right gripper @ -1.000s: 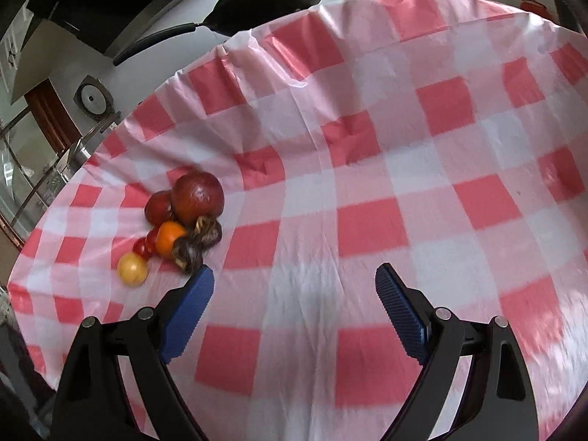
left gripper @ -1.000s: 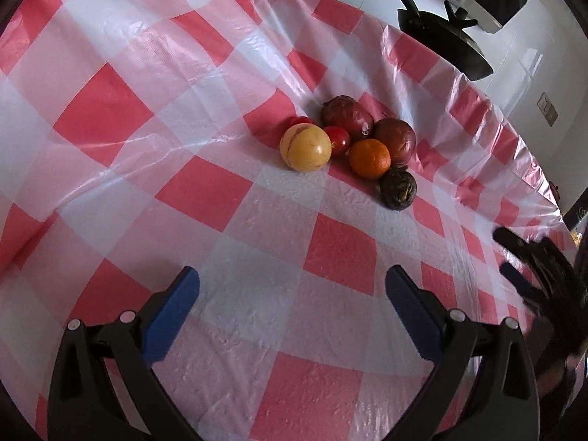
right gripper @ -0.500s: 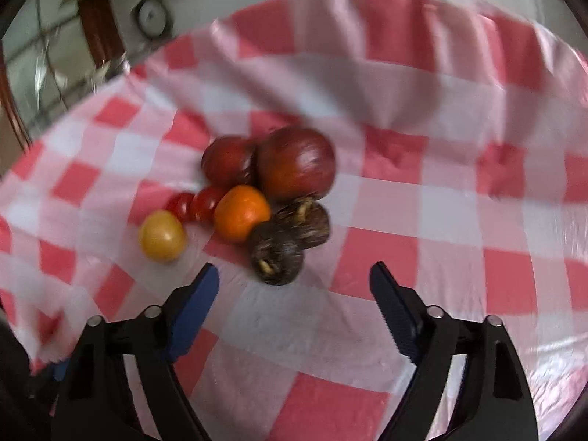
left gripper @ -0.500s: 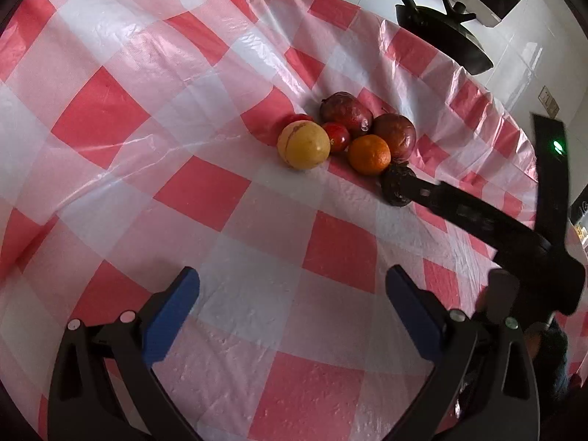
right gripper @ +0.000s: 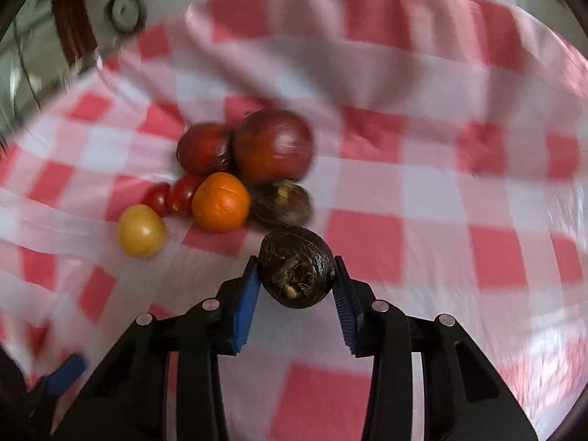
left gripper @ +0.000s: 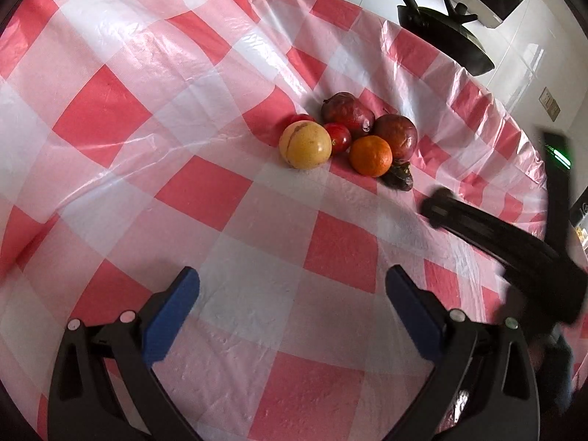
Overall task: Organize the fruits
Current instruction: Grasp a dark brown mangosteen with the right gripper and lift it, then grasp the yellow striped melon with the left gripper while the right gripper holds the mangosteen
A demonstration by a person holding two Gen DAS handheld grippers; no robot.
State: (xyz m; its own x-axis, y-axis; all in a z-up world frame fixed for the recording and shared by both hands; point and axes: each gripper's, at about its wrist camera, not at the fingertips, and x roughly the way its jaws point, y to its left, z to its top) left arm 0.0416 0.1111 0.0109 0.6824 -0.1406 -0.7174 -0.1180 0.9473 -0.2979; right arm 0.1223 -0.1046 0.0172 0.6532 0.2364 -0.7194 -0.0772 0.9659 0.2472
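A pile of fruit lies on the red-and-white checked tablecloth point(left gripper: 205, 191): a yellow round fruit point(left gripper: 305, 144), small red tomatoes point(left gripper: 338, 137), an orange point(left gripper: 370, 156), two dark red fruits point(left gripper: 397, 136) and a dark brown fruit point(left gripper: 398, 176). My left gripper point(left gripper: 292, 279) hangs open, well short of the pile, with nothing in it. In the right wrist view my right gripper point(right gripper: 296, 262) is closing its jaws, its blue pads against both sides of another dark brown fruit point(right gripper: 294, 275), just in front of the orange point(right gripper: 220, 201) and the brown fruit point(right gripper: 281, 204) left in the pile.
A black pan point(left gripper: 448, 36) stands past the table's far edge. The cloth's edge point(left gripper: 514, 139) drops off at the right, close behind the pile. My right gripper's arm point(left gripper: 496, 239) reaches in from the right. Bare cloth spreads left of the pile.
My right gripper came in to the pile and its wide jaws closed on the front dark brown fruit, which has left its spot. The left gripper has not moved.
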